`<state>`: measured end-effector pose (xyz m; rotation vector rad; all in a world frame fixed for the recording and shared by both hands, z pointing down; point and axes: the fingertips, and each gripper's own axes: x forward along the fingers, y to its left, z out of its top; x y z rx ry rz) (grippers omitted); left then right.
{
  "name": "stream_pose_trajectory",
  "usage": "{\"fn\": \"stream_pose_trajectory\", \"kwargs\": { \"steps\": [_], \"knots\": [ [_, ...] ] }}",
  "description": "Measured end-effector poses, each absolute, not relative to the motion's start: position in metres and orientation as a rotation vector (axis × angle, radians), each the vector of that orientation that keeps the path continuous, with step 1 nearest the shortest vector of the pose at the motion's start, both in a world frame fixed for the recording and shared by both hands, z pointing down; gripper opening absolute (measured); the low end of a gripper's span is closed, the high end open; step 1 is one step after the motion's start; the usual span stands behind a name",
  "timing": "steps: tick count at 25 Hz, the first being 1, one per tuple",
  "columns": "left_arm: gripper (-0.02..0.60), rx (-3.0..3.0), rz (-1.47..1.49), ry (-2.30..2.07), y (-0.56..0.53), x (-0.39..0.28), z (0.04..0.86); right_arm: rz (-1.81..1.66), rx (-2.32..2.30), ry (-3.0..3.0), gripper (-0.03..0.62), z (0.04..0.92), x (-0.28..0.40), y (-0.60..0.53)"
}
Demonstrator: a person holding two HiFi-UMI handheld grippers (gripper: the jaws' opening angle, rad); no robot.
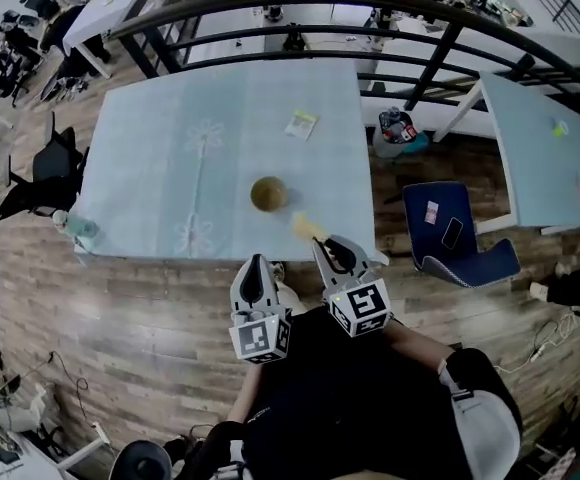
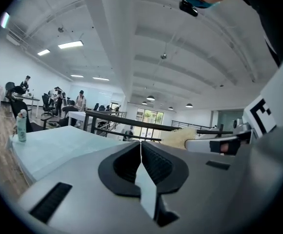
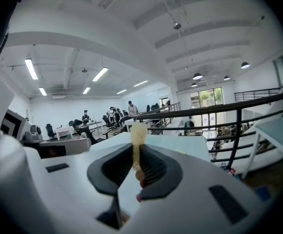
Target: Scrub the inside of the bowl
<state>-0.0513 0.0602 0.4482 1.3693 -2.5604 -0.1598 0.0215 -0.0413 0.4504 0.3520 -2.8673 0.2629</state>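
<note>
Two grippers sit low at the near table edge, neither at the bowl yet

Head view: the bowl [image 1: 269, 195] sits upright on the table [image 1: 160, 158] near the front edge, nothing touching it. The right gripper [image 1: 324, 243] points toward it with a scrub brush [image 1: 306, 227] out front. The pale bristle head is near the bowl, to its right and closer to the person, not in it. The left gripper [image 1: 256, 264] is beside the right one, just off the table edge. A bottle [image 1: 78, 227] at the left corner and a small packet [image 1: 301, 124] further back are well apart from the bowl, so neither is in the way

Left gripper view: the left gripper [image 2: 141, 147] has its jaws pressed together with nothing between them. The camera looks up across the table, so no bowl in shot. The scrub brush [image 2: 179, 137] head shows off to the right, the bottle [image 2: 22, 126] far left. My read: this one is the spare to steady the bowl, and it'd have to open first

Right gripper view: the right gripper [image 3: 136, 155] has its jaws clamped on the thin handle of the scrub brush [image 3: 138, 130], tuft standing past the tips. It's probably gripped at the tail so the bristles reach inside without the jaws hitting the rim. No bowl visible here either

Judgement: scrubbing hasn't started. Next is bristle head down into the bowl. Risk: an unheld bowl could skid on the cloth under side load
</note>
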Motion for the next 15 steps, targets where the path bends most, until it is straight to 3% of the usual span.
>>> {"fn": "stream_pose_trajectory", "kwargs": {
  "steps": [15],
  "knots": [
    [0.014, 1.799, -0.117, -2.249, -0.006, -0.174, 0.450, 0.246, 0.839, -2.791, 0.044, 0.446, -0.065, -0.054]
  ]
}}
